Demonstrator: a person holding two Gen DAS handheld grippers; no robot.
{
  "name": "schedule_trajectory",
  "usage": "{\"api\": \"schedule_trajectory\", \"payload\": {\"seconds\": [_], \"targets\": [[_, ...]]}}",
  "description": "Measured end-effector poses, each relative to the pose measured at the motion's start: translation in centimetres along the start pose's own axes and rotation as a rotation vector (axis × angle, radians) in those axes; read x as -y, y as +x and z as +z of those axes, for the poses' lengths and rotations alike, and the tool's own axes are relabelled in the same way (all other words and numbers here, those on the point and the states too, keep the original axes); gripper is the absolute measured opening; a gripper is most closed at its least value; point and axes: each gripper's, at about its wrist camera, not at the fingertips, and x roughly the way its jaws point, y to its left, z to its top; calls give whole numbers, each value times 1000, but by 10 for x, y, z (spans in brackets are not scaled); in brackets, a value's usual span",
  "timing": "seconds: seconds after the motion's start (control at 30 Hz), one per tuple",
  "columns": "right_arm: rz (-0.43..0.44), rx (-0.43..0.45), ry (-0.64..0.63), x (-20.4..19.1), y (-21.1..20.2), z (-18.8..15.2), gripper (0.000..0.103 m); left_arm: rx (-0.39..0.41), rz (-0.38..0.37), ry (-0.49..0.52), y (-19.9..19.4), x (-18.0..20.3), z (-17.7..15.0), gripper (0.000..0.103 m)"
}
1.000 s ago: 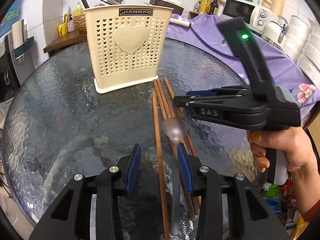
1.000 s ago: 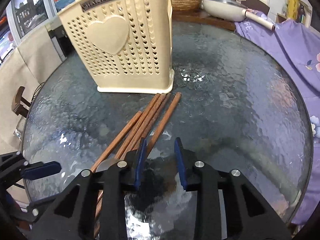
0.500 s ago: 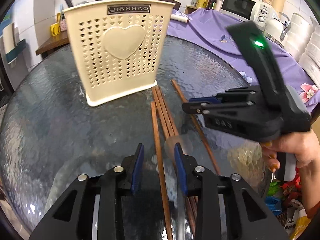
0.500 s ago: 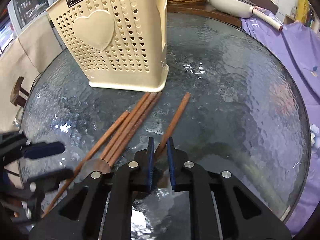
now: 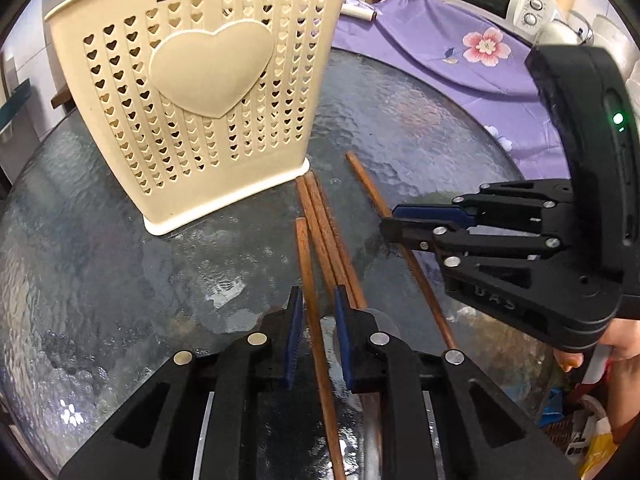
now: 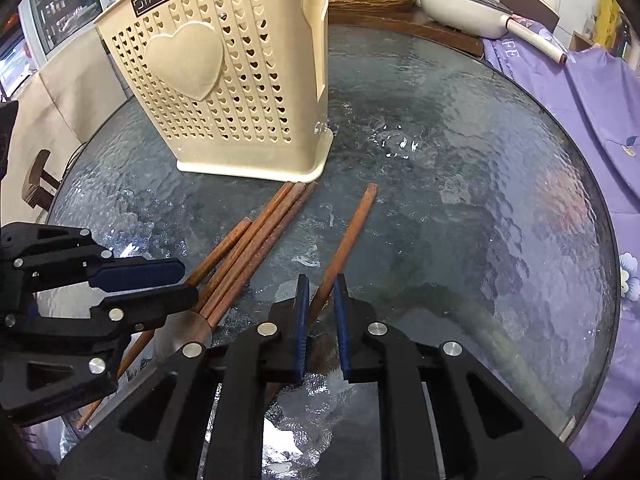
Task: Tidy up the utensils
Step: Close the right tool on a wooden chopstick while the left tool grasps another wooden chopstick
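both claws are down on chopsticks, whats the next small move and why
Probably finish closing the left claw before lifting: its jaws are closing with the leftmost chopstick between them. The right claw already pinches the lone chopstick. Then raise both toward the cream holder.

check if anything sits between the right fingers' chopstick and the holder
Nothing visible does. The lone chopstick runs between the right gripper's fingers, and bare glass table lies between its far tip and the holder. The other chopsticks lie off to the side.
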Motion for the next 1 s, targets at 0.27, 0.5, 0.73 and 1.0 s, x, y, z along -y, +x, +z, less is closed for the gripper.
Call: {"api": "schedule_trajectory", "payload": {"seconds": [0.27, 0.5, 0.73, 1.0], "targets": [[-12, -8, 16, 1, 4, 7, 13, -3, 64, 10, 14, -1, 11, 14], [-31, -16, 90, 8, 13, 25, 13, -19, 90, 14, 25, 2, 29, 14], [-73, -17, 120, 13, 22, 39, 13, -20, 127, 6, 32, 7, 38, 8], [-101, 10, 108, 13, 26, 41, 10, -5, 137, 1, 22, 2, 23, 7]]}}
